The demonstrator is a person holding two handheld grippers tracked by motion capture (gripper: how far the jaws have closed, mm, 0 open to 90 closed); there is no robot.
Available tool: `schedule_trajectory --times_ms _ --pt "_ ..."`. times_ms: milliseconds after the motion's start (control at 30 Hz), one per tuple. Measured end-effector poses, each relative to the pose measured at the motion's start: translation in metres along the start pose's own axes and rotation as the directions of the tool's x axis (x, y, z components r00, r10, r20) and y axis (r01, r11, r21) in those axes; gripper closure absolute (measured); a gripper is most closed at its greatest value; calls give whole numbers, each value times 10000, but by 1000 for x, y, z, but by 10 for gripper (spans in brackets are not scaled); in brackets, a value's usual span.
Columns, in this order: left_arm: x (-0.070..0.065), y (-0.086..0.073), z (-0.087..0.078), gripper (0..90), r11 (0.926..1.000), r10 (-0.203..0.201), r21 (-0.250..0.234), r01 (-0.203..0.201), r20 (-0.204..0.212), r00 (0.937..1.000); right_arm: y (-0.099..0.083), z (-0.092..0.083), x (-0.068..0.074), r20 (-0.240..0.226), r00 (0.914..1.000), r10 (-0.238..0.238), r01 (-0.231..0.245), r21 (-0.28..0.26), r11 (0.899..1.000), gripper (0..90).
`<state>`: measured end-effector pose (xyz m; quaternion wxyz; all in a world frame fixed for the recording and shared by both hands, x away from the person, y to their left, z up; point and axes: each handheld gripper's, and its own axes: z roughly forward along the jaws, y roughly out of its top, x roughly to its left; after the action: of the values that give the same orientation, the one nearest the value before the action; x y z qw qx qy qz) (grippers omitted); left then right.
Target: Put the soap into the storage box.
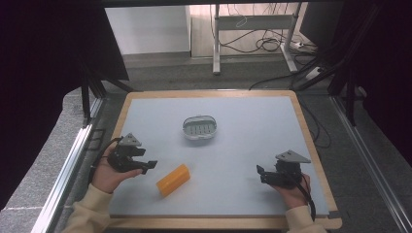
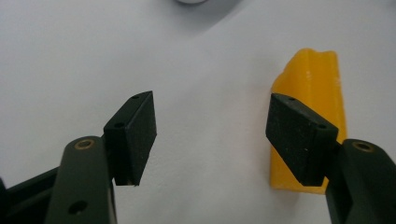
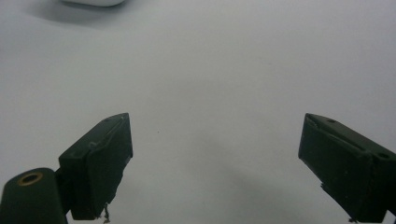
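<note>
Yellow block [image 1: 173,179] is taken as the work item and as the landmark for all positions below; it lies flat on the table's grey mat [image 1: 243,141], near the front edge, not lifted and not gripped.

Order of entry, largest to smallest:

- Grey mat: framed by a wooden border; the block lies on its front left part.
- Oval grey dish [image 1: 199,127]: placed beyond the block and a little to its right, well apart from it. Its slotted floor is seen bare, with nothing inside.
- Right gripper [image 1: 261,174]: held well to the right of the block, low over the mat. Its jaws are spread wide, and only bare mat is seen between them in the right gripper view.
- Left gripper [image 1: 151,165]: held just to the left of the block. In the left gripper view [image 2: 210,135] the jaws stand apart with bare mat between them; the block [image 2: 310,116] is seen behind and beside one pad [image 2: 299,135], outside the gap. No contact can be confirmed.

Progress, as judged: nothing is grasped or moved yet. Centring the left jaws over the block, closing and lifting remain; the dish is the likely destination.
</note>
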<state>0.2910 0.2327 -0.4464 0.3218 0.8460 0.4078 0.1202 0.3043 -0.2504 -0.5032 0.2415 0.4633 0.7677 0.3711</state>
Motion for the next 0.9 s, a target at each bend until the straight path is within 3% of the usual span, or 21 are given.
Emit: schedule_trajectory --times_ms 300,600,633,900 --pt "-11 6 -5 348 9994 316 110 -317 76 9995 -1 1 0 -95 9999 -96 96 42 9999 102" --pt "-25 13 -5 354 9975 631 304 -644 405 9972 -1 0 0 -62 10000 -65 66 26 10000 105" --pt "-28 14 -4 356 9972 641 351 -662 572 9963 -1 1 0 -68 9999 -98 98 25 9999 106" --pt "-40 22 5 356 9927 914 720 -968 754 9930 -1 1 2 -101 9998 -146 146 58 9999 109"
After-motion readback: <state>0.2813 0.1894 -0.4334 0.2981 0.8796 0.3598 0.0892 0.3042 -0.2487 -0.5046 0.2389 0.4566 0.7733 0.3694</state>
